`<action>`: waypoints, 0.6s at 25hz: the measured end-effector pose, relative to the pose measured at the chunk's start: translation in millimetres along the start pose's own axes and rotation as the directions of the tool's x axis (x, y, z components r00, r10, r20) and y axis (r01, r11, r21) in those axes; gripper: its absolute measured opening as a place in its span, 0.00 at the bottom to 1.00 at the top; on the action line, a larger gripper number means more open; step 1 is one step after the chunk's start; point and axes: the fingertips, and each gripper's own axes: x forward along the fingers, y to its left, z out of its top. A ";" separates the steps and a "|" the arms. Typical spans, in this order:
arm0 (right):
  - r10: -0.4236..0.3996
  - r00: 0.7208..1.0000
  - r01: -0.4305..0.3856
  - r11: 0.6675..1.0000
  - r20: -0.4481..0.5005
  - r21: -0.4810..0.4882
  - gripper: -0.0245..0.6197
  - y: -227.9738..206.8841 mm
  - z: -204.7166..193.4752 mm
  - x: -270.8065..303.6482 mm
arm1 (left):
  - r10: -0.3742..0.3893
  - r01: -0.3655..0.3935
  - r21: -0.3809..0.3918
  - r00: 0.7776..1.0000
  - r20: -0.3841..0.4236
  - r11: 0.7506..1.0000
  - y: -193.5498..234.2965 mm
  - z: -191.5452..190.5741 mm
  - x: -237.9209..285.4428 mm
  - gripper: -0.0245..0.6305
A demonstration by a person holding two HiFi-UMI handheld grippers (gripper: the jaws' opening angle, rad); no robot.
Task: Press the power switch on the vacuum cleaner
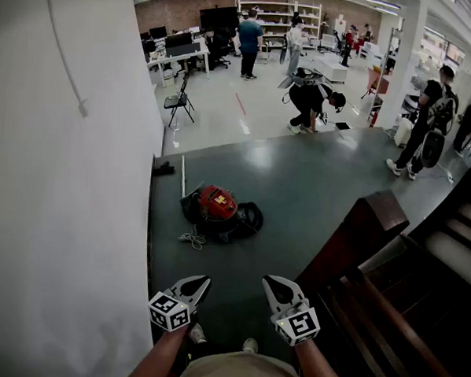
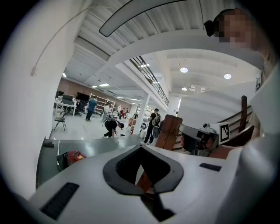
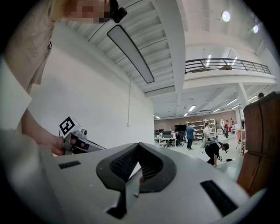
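Note:
The vacuum cleaner (image 1: 217,206) is a red canister with black parts and lies on the dark floor by the white wall, well ahead of me. It also shows small and low at the left of the left gripper view (image 2: 73,156). My left gripper (image 1: 197,283) and right gripper (image 1: 273,285) hang side by side near my body, far short of the vacuum. Both point forward with their jaws closed tip to tip and nothing between them, as the left gripper (image 2: 141,148) and right gripper (image 3: 139,145) views show. I cannot make out the power switch at this distance.
A white wall (image 1: 63,175) runs along my left. A wooden newel post (image 1: 363,226) and stairs (image 1: 453,250) stand at my right. A coiled cord (image 1: 191,238) lies beside the vacuum. Beyond the dark floor, a person crouches (image 1: 311,101) and others stand among desks.

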 end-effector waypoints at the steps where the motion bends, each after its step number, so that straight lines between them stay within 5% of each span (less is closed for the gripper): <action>1: 0.004 1.000 -0.004 1.000 0.003 -0.005 0.05 0.9 2.3 -0.8 | 0.002 -0.002 -0.003 1.000 -0.002 1.000 -1.2 -1.2 -0.8 0.04; 10: 0.012 1.000 -0.013 0.999 0.015 0.039 0.05 1.2 -4.8 9.4 | 0.011 -0.011 -0.035 1.000 -0.025 0.999 0.7 -12.4 -2.9 0.05; 15: 0.032 0.999 -0.034 0.986 0.017 0.163 0.06 -1.4 -18.6 35.6 | 0.021 -0.025 -0.058 0.998 -0.061 0.998 34.3 -15.6 -0.3 0.04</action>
